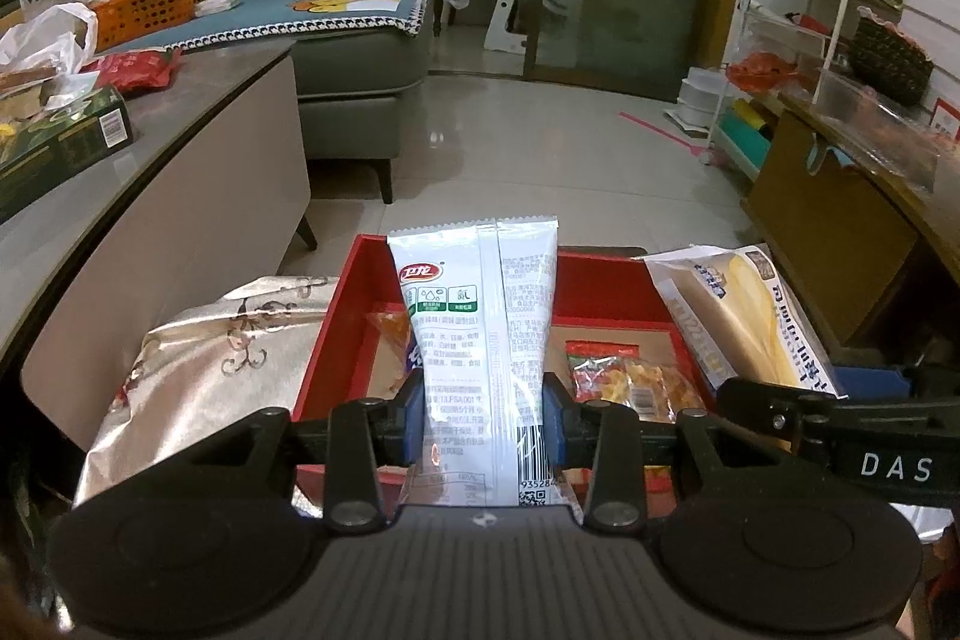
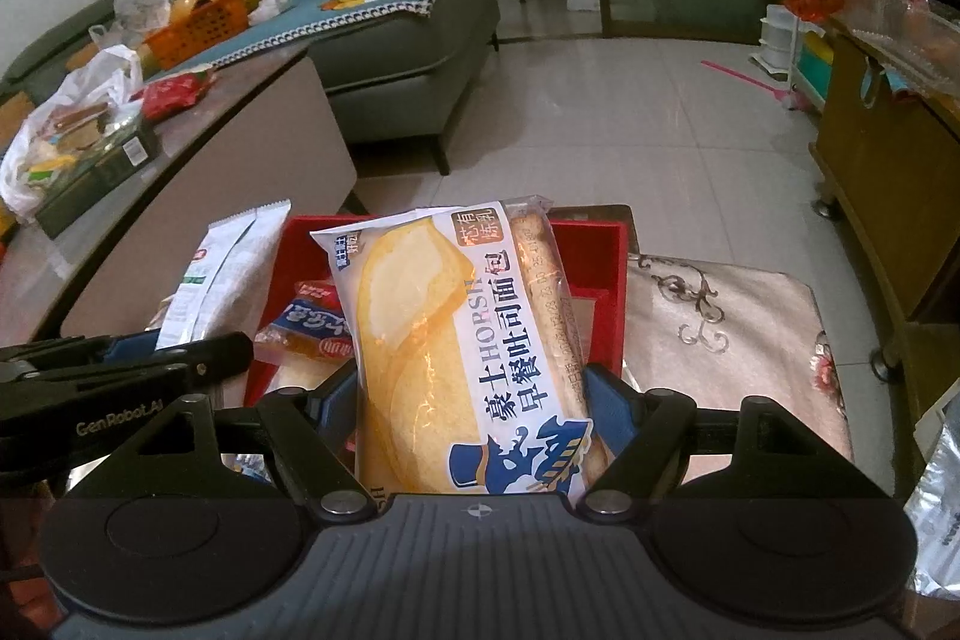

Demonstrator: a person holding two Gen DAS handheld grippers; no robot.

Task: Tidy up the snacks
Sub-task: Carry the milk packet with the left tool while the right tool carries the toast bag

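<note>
Two handheld grippers work above one open red cardboard box, which rests on a silver embroidered cloth over a pale tiled floor. A long beige-fronted table runs along the left side of the room; its top carries a green carton, a red snack bag and white plastic bags. A grey sofa with a blue blanket stands behind it, a wooden cabinet at the right.

The left gripper has its blue pads closed narrow on one white foil snack packet. The packet's long axis runs away from the camera, its crimped end pointing at the box's far wall, and it hangs above the box's left half.

The right gripper stands at medium width, clamping one white and yellow bread packet. Its long axis also points away, towards the far wall, above the box's middle.

Inside the box, on its floor, lie one clear packet of orange-yellow dried fruit near the right wall and one small orange-and-blue wrapped snack near the left wall.
</note>
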